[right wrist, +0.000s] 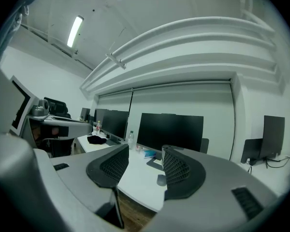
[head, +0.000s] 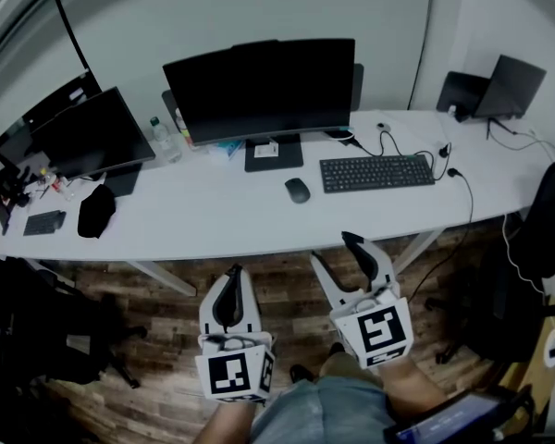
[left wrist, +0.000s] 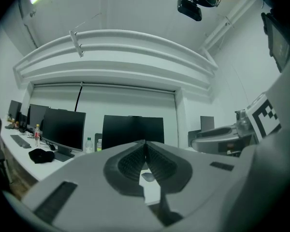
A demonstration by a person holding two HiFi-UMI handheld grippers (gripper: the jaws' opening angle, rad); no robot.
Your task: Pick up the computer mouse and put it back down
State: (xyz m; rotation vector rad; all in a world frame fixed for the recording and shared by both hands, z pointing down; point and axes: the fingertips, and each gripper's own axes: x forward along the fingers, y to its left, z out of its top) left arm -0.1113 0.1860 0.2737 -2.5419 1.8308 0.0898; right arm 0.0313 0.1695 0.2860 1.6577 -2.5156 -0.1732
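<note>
The computer mouse [head: 297, 191] lies on the white bench [head: 213, 220], in front of the stand of the middle monitor [head: 259, 89] and just left of the black keyboard [head: 376, 172], touched by neither gripper. Both grippers are held level on the near side of the bench edge, above the wooden floor [head: 166, 340], well apart from the mouse. The left gripper [left wrist: 145, 146] has its fingers [left wrist: 130, 161] pressed together at the tips with nothing between them; the mouse shows small and far off through the gap below the tips. The right gripper [right wrist: 145, 161] has its fingers [right wrist: 181, 170] standing apart and empty, and in the right gripper view the mouse sits far off on the bench in the opening between them, close to the right-hand finger. Further left on the bench stand a second monitor [head: 92, 135], a water bottle [head: 164, 140] and a black bundle of cloth [head: 96, 211]; a laptop [head: 499, 89] stands at the far right end.
</note>
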